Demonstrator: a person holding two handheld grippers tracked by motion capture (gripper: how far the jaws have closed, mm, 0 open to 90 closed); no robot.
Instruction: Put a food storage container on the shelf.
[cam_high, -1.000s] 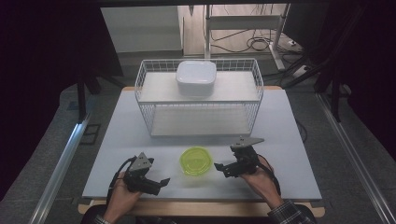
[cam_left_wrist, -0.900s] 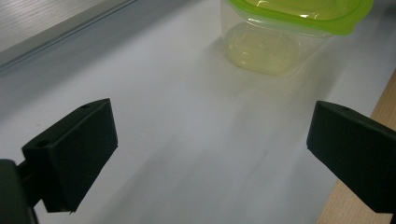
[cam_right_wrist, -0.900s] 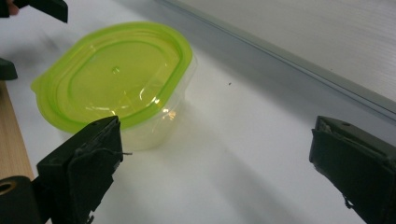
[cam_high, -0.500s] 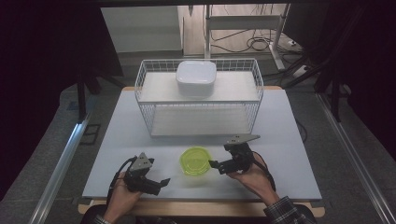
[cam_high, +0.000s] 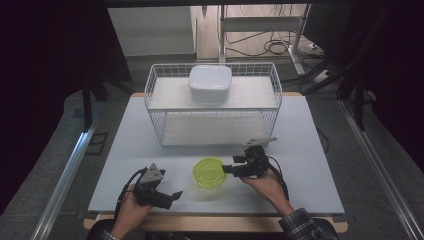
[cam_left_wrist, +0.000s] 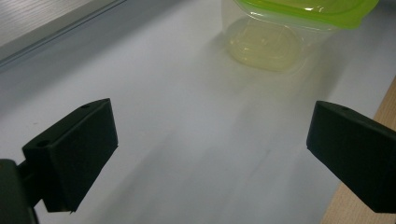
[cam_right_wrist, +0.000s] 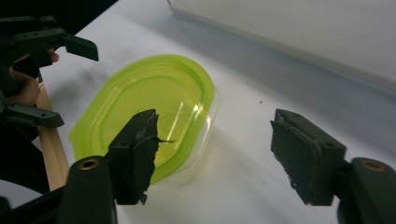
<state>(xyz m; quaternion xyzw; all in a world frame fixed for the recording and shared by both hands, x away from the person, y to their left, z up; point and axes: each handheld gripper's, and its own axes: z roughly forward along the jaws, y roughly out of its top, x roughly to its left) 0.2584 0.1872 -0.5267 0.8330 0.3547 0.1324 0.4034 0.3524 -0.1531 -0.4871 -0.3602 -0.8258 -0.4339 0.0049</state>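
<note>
With our right gripper (cam_right_wrist: 212, 154) jaws just closing, still spread beside the green-lidded container (cam_high: 209, 172), left gripper (cam_left_wrist: 210, 154) spread too, a shallow bite risks tipping it.

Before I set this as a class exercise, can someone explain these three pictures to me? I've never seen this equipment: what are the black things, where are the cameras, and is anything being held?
A person sits at a white table with a hand-held gripper in each hand. One camera looks down from above; the other two ride on the grippers and look along their black fingers.

On the table stand a wire basket with a white box on top, and a clear tub with a green lid.

The left gripper is open beside the tub and holds nothing. The right gripper is at the tub's edge. Its fingers have just been closing, one over the lid and one out beside the tub, but they don't grip it yet.
</note>
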